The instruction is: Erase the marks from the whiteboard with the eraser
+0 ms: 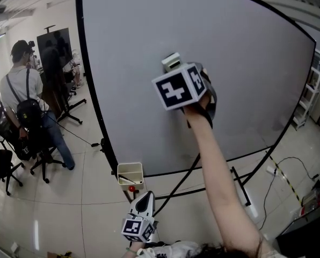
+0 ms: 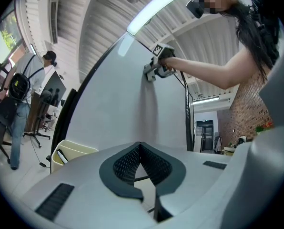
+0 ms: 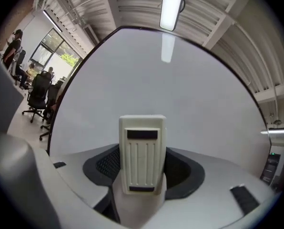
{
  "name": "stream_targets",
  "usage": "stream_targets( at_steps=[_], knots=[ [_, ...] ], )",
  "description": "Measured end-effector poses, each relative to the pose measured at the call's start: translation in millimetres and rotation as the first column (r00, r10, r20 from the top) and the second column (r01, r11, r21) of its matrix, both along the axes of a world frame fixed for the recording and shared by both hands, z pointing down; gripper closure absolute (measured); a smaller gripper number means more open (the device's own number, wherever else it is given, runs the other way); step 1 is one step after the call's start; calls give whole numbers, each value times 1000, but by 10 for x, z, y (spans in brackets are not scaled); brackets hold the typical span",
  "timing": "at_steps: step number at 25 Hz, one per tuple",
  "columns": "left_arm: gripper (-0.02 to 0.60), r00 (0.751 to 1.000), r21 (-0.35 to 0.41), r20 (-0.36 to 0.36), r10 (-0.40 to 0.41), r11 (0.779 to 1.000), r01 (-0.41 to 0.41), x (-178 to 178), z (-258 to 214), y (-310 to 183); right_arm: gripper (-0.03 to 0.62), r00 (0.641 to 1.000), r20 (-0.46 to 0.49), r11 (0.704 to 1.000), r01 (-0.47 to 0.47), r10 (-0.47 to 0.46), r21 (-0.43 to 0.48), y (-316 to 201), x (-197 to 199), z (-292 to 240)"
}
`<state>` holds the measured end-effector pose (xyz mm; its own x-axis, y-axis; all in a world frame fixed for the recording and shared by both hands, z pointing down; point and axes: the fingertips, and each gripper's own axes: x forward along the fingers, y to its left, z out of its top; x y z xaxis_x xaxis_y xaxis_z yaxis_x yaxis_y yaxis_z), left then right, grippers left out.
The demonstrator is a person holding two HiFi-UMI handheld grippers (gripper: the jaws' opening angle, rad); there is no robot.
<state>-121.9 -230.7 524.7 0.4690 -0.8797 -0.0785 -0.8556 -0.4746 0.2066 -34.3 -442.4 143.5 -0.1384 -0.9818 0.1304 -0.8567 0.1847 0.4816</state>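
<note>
The large whiteboard stands upright in a black frame, and I see no marks on its grey-white face. A cream ribbed eraser is pressed to the board near its middle, with my right gripper shut on it at arm's length. In the right gripper view the eraser stands upright between the jaws, its far end at the whiteboard. My left gripper hangs low by the board's foot, shut and empty; its pads meet at the tip. From there the right gripper shows up on the board.
A cream box holding markers hangs at the board's lower left corner. A person with a backpack stands at the left among office chairs and a dark screen on a stand. Cables and the board's stand legs cross the floor.
</note>
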Motion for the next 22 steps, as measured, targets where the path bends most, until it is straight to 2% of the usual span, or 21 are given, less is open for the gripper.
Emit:
stream_targets(
  at_steps=[2,4,6,9,11,13,16,18,20,22],
  knots=[
    [595,1000,2,3,5,1000,-5,10,-16,-5,324,1000,6,1000,-16,16,-18,3,-1,-248],
    [595,1000,8,3,8,1000,-8,8,-14,-17,324,1000,-14,998,-27,26,-54,11,-33,-61],
    [595,1000,12,1,5,1000,-5,-8,-21,-26,324,997,-72,994,-40,33,-100,26,-71,524],
    [595,1000,21,5,7,1000,-8,-15,-35,-34,324,984,-178,976,-65,28,-206,39,-110,1695],
    [595,1000,33,22,22,999,-22,20,-69,-38,324,987,-161,966,-37,-5,-255,42,-138,2081],
    [595,999,37,31,36,999,-37,64,-117,-41,324,995,-97,977,-5,-16,-215,37,-127,1830],
    [595,998,46,44,52,998,-54,138,-163,-47,324,1000,17,999,18,-17,-48,50,-96,770],
    [595,993,71,88,75,994,-81,230,-182,-32,324,997,69,1000,29,-29,6,57,-127,337],
    [595,988,92,128,86,991,-99,282,-191,-4,324,999,46,1000,20,-19,-10,54,-206,489],
    [595,987,97,143,79,991,-94,256,-180,9,324,999,-42,997,-11,8,-71,62,-306,1129]
  ],
)
